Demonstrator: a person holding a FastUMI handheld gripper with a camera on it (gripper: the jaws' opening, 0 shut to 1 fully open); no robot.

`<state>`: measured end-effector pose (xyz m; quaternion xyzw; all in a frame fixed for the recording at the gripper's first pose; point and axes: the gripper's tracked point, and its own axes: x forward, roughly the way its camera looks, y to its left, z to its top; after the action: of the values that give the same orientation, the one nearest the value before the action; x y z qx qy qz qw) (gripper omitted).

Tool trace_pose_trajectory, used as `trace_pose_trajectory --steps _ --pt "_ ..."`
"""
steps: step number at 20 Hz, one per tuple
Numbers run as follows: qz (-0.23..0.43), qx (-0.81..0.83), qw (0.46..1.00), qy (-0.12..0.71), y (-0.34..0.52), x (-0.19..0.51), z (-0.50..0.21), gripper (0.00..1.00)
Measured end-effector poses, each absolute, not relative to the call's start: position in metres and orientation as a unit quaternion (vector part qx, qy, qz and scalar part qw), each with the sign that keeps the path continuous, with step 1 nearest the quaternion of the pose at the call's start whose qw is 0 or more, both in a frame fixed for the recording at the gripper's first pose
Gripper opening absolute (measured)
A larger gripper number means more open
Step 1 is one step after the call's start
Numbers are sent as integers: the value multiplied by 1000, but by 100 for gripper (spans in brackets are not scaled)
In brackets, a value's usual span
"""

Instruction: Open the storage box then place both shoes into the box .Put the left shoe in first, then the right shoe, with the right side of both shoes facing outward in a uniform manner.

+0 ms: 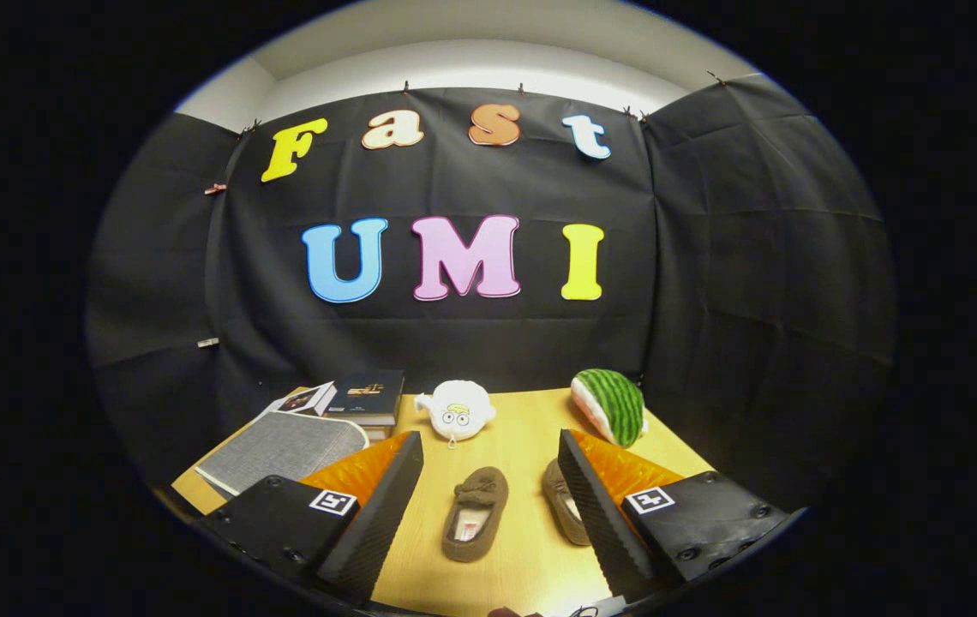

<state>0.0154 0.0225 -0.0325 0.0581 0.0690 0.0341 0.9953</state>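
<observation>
Two brown slipper shoes lie on the wooden table. One shoe rests between my fingers, toe pointing away, its opening up. The other shoe lies just right of it, partly hidden behind my right finger. A grey fabric storage box lies flat and closed beyond my left finger. My gripper hovers above the table, open wide, holding nothing.
A stack of books sits at the back left behind the grey box. A white plush toy sits at the back centre and a watermelon-slice plush at the back right. Black cloth walls close in the table.
</observation>
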Motion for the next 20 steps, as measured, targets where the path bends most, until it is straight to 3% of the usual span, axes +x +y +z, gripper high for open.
trace_pose_trajectory --steps 5,10,15,20 --pt "80 86 986 119 52 29 -50 98" --pt "192 129 954 191 111 34 -74 98" --pt "306 186 891 279 168 28 -106 98" --pt "345 273 819 368 212 25 -148 98"
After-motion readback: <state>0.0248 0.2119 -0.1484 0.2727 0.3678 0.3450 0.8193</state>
